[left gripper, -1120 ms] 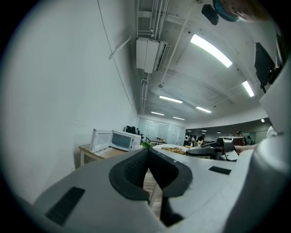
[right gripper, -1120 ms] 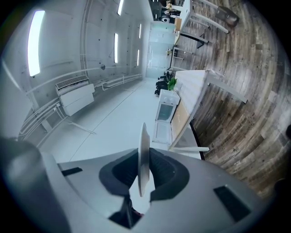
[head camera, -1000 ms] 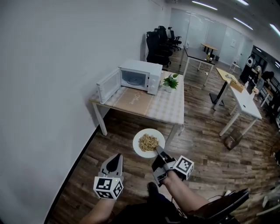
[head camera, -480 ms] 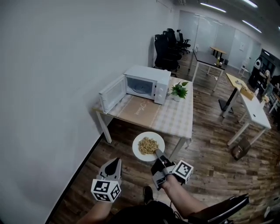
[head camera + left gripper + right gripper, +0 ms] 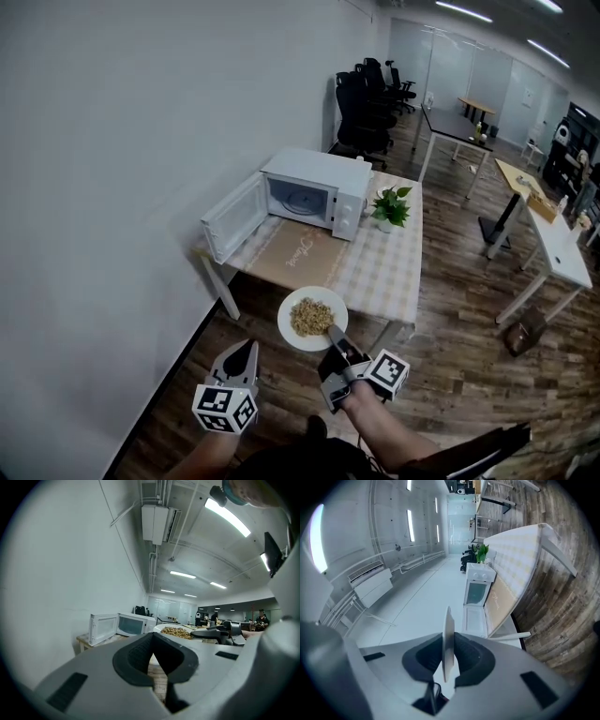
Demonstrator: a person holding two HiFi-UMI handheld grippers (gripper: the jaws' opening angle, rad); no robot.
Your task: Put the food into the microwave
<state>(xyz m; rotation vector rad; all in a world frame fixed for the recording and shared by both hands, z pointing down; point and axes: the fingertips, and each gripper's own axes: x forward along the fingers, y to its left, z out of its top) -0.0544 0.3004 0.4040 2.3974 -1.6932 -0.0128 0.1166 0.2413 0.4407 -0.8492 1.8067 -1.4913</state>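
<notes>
Nearest to me, my left claw point(image 5: 247, 349) hangs low at my left side with its jaws drawn together on nothing. I judge it idle because the right one alone can carry the load, which leaves it free for the door later.

My right claw point(image 5: 332, 331) is clamped on the near rim of the white plate point(image 5: 289, 325). In the right gripper view the rim shows as a thin edge pinched between the two pads. I grip there, one jaw over the rim and one under, so that the plate rides flat out ahead of me and its far edge can enter the oven first. The food point(image 5: 311, 316), a brownish heap, sits in the middle of the plate, away from the jaws, so nothing gets crushed or tipped.

The plate hangs in the air over the floor, just short of the near edge of the table point(image 5: 380, 274). The food is well apart from where it must go.

Farther on, the microwave point(image 5: 317, 192) stands at the back of the table near the wall. Its door point(image 5: 234, 217) is swung wide to the left, so the cavity faces me, ready to take the plate. A small potted plant point(image 5: 391, 207) stands just beside the oven on its right, out of my line
</notes>
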